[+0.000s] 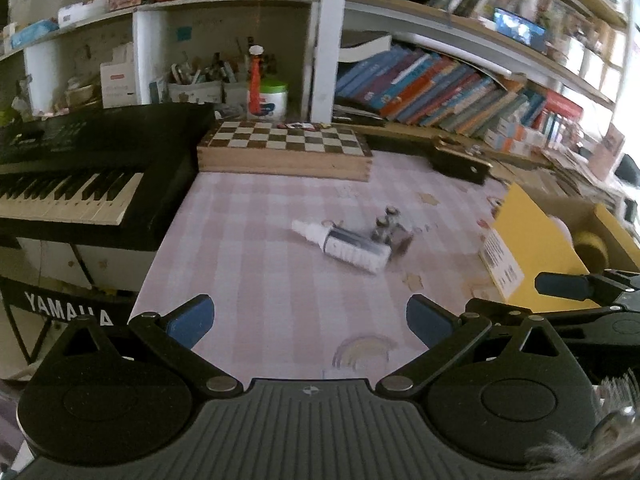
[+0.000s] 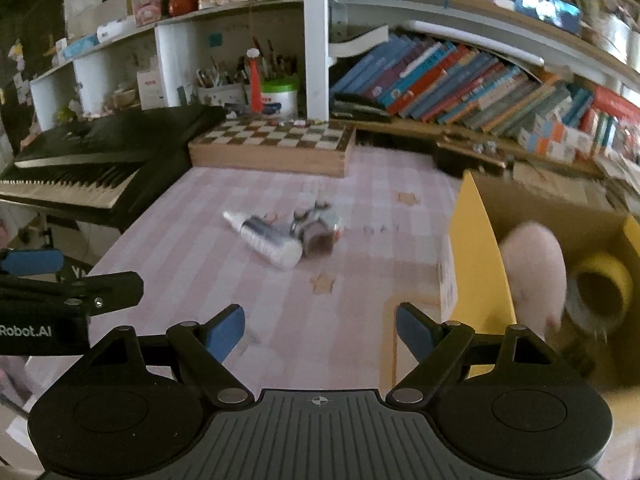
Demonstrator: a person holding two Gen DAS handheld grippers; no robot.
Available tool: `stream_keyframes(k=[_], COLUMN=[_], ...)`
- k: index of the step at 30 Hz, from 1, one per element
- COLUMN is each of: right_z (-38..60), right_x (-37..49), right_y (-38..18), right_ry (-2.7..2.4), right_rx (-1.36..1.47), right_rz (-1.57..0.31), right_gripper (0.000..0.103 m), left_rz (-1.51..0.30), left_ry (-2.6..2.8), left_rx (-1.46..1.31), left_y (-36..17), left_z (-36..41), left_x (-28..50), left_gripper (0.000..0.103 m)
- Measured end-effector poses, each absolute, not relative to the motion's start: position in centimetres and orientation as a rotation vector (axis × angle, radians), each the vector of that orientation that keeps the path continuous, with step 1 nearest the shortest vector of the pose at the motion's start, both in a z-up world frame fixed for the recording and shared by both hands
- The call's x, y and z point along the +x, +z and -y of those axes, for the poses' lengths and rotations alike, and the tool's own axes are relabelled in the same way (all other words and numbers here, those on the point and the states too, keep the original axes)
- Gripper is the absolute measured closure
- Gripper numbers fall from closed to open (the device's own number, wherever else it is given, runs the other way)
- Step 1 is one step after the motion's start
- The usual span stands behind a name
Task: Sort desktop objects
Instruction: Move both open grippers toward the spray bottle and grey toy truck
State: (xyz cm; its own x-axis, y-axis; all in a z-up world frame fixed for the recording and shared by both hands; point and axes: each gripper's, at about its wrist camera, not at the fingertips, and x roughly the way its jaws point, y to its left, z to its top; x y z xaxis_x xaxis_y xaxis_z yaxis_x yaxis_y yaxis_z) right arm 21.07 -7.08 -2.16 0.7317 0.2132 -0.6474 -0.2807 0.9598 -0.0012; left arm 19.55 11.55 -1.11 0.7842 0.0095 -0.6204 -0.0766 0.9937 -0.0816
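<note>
White squeeze bottle (image 1: 342,242) lies on its side mid-table, nozzle pointing far-left, dark label band with pale lettering, blurred. Just right of it, touching or nearly so, a clump of small items (image 1: 390,229): two dark round-capped pieces and a brownish block, too blurred to name. All sit on a pink checked tablecloth (image 1: 260,264). Right of the clump, an open cardboard box with yellow flaps (image 2: 480,264) holds a pink plush thing (image 2: 534,272) and a yellow tape roll (image 2: 602,284). Far side: wooden chessboard box (image 1: 284,150), bookshelf behind it. Left: black Yamaha keyboard (image 1: 80,176). Left gripper (image 1: 310,322) is at the near edge, jaws spread wide, holding nothing. Right gripper (image 2: 320,330) is also near, jaws wide apart, holding nothing, close to the box's left flap.
</note>
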Motion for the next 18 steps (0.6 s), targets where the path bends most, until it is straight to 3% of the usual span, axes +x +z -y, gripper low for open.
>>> stream_keyframes(k=[18], right_z=[5.4], right_x=[34.9], right_y=[-2.4], right_ry=[0.423], right_rx=[-0.225], right_rz=[-0.780], right_gripper=[0.018], left_rz=[-0.700], left_ry=[0.151], left_rx=[-0.148], left_y=[-1.9], left_z=[-12.3], left_x=[27.8], left_gripper=[0.000])
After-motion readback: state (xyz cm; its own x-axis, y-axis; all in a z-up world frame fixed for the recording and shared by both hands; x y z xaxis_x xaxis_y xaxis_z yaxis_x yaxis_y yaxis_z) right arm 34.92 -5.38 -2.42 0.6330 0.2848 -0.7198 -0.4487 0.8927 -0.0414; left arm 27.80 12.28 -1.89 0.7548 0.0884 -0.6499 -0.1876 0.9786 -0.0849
